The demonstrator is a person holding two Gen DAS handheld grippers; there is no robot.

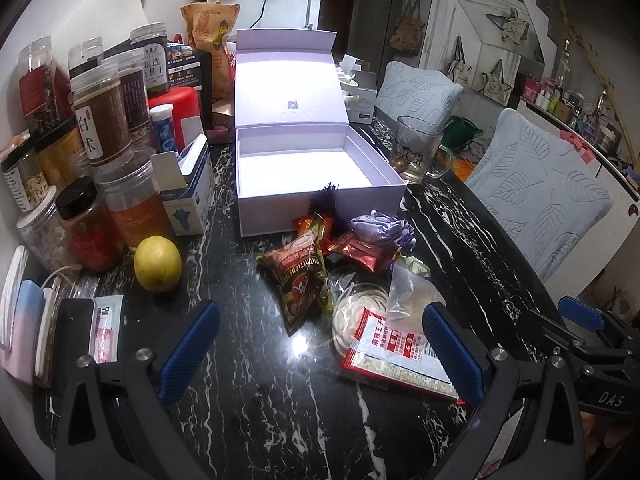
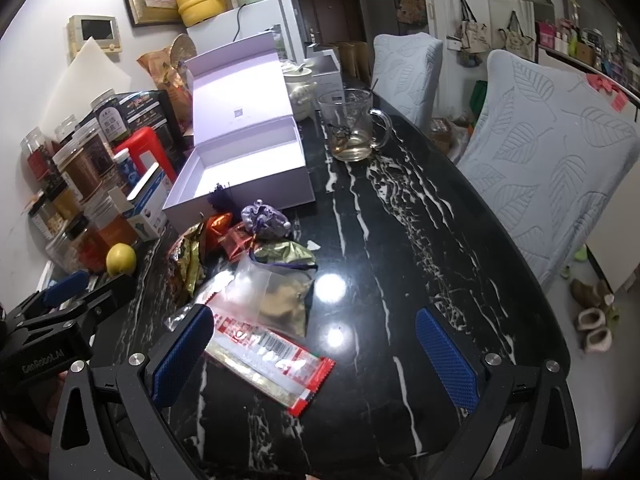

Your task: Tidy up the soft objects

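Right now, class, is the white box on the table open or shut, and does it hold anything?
Open and empty. The white box has its lid standing upright behind it, and its bare floor shows in both views.

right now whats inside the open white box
Nothing: the white box shows only its bare pale floor in both views. Its front wall hides the nearest strip of floor, and a dark purple tassel pokes over that front edge.
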